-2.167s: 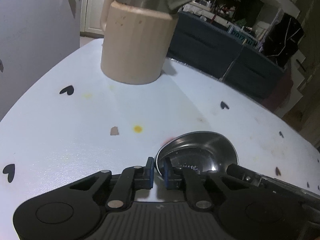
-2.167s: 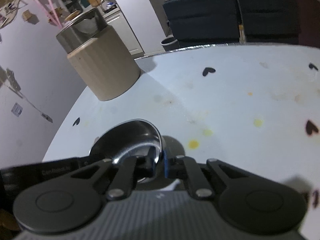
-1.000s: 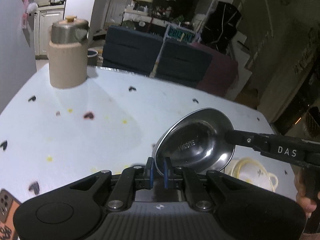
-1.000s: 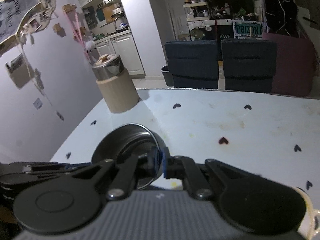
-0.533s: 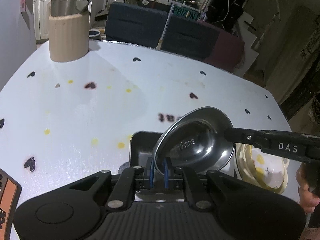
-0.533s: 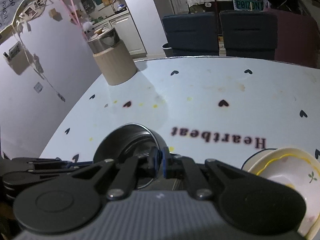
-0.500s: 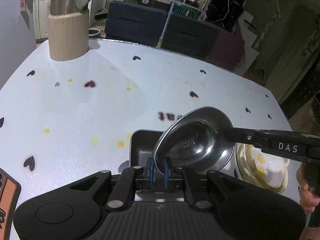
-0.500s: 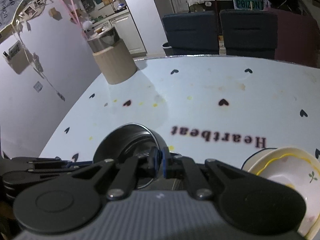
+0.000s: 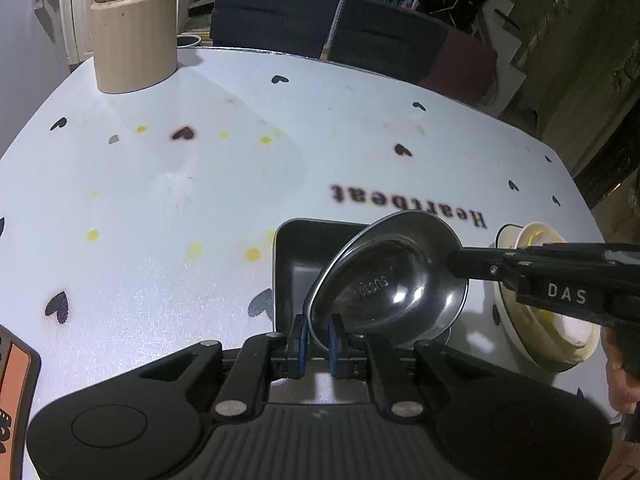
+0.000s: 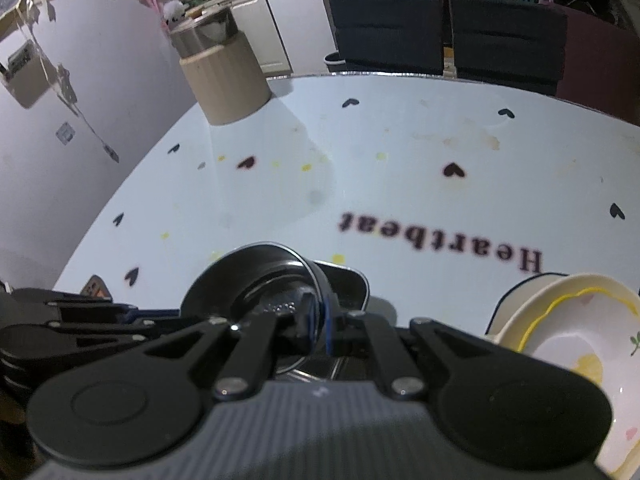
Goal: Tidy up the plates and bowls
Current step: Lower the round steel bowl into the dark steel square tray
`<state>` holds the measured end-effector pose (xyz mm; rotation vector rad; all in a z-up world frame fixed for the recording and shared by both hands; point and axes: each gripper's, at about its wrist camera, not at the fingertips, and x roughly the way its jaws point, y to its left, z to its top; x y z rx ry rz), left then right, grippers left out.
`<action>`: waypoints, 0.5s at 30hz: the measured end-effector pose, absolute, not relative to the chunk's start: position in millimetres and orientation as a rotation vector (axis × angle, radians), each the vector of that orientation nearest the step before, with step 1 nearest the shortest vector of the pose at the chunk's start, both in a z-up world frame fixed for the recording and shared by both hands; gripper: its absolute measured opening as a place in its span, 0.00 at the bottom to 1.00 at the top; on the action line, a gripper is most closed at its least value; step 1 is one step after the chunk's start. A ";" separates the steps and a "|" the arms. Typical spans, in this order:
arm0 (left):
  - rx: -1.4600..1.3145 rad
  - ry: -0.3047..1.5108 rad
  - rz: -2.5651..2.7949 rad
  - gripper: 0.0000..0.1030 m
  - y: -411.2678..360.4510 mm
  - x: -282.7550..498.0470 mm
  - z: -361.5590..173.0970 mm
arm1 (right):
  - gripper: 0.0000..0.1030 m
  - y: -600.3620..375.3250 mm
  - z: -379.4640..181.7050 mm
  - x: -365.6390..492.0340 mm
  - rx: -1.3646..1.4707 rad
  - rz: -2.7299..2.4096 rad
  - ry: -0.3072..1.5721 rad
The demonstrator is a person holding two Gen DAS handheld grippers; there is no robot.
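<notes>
While both grippers pinch its thin rim, the steel bowl (image 9: pixel 386 286) hangs tilted over the black tray (image 9: pixel 298 254) — left gripper (image 9: pixel 316 342) near edge, right gripper (image 10: pixel 318 326) opposite. It's light, stiff, slick — keep pads on the rim.

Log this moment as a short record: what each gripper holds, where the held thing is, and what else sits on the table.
left gripper: shut on the near rim of the steel bowl
right gripper: shut on the opposite rim of the same bowl
bowl pose: tilted, held over the black square dish
black dish: on the white table, looks empty
right of it: cream bowl with yellow trim
far left corner: beige jug with a metal top
table print: hearts and the word Heartbeat
</notes>
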<state>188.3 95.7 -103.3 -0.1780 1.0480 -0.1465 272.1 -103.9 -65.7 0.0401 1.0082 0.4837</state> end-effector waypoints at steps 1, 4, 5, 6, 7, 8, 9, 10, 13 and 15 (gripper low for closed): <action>-0.175 1.049 -0.147 0.12 95.2 188.9 -104.2 | 0.06 -102.7 -67.4 272.6 0.035 0.481 1.013; -0.162 1.055 -0.151 0.12 93.0 191.0 -107.3 | 0.06 -99.5 -71.0 274.6 0.023 0.473 1.018; -0.155 1.057 -0.152 0.13 91.9 191.8 -108.2 | 0.06 -98.9 -71.4 275.6 0.022 0.470 1.018; -0.146 1.060 -0.154 0.13 90.8 192.7 -109.2 | 0.06 -98.3 -72.1 276.2 0.022 0.465 1.022; -0.140 1.063 -0.156 0.13 90.2 192.9 -110.1 | 0.06 -98.1 -73.2 277.0 0.020 0.462 1.022; -0.133 1.067 -0.157 0.14 89.5 193.2 -111.1 | 0.06 -97.5 -74.0 277.9 0.017 0.459 1.023; -0.126 1.072 -0.158 0.14 88.8 193.7 -112.1 | 0.06 -96.3 -74.4 278.3 0.012 0.456 1.023; -0.120 1.078 -0.159 0.14 88.2 194.0 -113.3 | 0.06 -95.7 -75.6 279.3 0.006 0.455 1.024; -0.108 1.089 -0.163 0.15 87.3 194.6 -115.8 | 0.06 -92.6 -79.5 281.9 -0.004 0.449 1.033; -0.098 1.091 -0.165 0.15 87.1 195.1 -116.7 | 0.06 -90.5 -81.7 283.1 -0.012 0.447 1.038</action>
